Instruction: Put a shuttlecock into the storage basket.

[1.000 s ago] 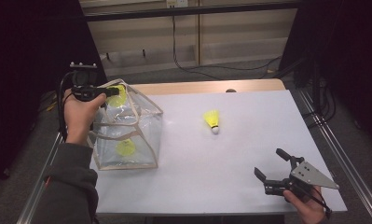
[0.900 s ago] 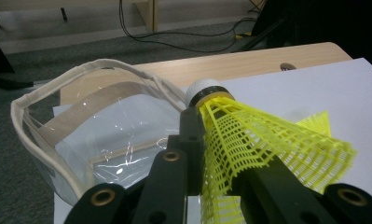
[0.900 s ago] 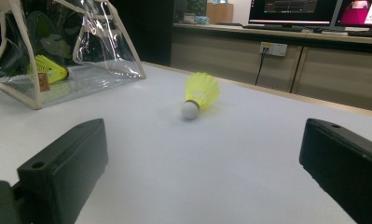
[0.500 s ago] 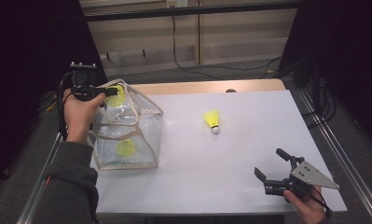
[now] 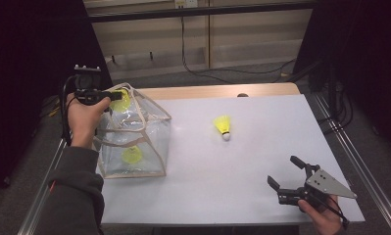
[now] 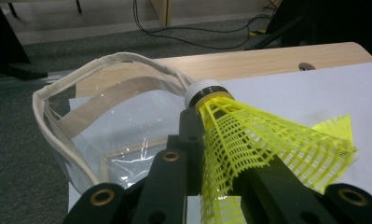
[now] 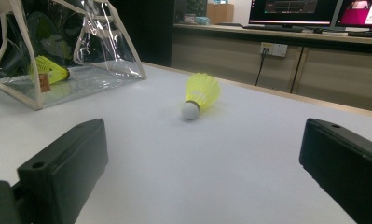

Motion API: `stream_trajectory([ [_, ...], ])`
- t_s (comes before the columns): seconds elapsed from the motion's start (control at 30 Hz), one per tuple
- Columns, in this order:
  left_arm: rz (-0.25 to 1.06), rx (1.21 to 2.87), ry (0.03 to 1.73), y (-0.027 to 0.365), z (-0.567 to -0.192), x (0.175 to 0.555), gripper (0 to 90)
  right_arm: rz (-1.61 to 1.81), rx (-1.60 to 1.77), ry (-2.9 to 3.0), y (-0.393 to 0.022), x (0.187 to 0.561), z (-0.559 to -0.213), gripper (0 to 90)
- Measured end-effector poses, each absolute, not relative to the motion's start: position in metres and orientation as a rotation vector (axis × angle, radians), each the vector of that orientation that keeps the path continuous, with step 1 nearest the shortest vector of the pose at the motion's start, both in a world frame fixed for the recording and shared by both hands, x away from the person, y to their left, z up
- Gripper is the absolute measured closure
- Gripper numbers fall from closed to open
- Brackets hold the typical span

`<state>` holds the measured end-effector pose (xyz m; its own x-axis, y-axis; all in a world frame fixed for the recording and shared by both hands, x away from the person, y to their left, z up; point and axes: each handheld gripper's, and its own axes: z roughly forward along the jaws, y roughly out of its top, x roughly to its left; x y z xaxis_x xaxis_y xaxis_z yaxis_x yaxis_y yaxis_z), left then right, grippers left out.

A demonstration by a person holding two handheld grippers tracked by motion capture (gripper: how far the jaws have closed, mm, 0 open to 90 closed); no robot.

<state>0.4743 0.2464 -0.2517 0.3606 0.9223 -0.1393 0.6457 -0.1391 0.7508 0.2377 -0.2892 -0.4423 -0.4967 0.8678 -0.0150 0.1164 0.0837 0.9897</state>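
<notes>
A clear plastic bag (image 5: 151,128) with beige trim stands at the table's left, its mouth open upward. Just over that mouth my left gripper (image 5: 115,96) is shut on a yellow shuttlecock (image 5: 121,101). In the left gripper view the black jaws (image 6: 221,154) pinch the mesh skirt of this shuttlecock (image 6: 253,135), white cork pointing away, above the bag's rim (image 6: 48,116). A second shuttlecock (image 5: 132,155) lies inside on the bag's bottom (image 7: 51,69). A third shuttlecock (image 5: 223,127) lies loose mid-table (image 7: 200,93). My right gripper (image 5: 282,170) hovers open at the front right, aimed at it (image 7: 202,154).
The white tabletop (image 5: 242,176) has a wooden strip (image 5: 222,91) along its far edge. Metal rails run down both sides. Cables (image 5: 198,68) lie on the floor beyond, before low cabinets. Monitors (image 7: 295,9) stand in the background of the right gripper view.
</notes>
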Motion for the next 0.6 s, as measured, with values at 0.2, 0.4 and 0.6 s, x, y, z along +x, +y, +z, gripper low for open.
stream_trajectory([
  [0.2,0.471,1.870,1.383,0.2468,-0.2557,0.4786,83.0,1.472,0.979,1.713,-0.2892,0.2376,-0.4423,0.9],
  [0.4,0.472,1.867,1.383,0.2467,-0.2569,0.4802,83.0,1.473,0.980,1.712,-0.2894,0.2378,-0.4424,1.0],
  [0.6,0.472,1.859,1.402,0.2472,-0.2594,0.4831,82.9,1.473,0.981,1.713,-0.2893,0.2378,-0.4425,0.9],
])
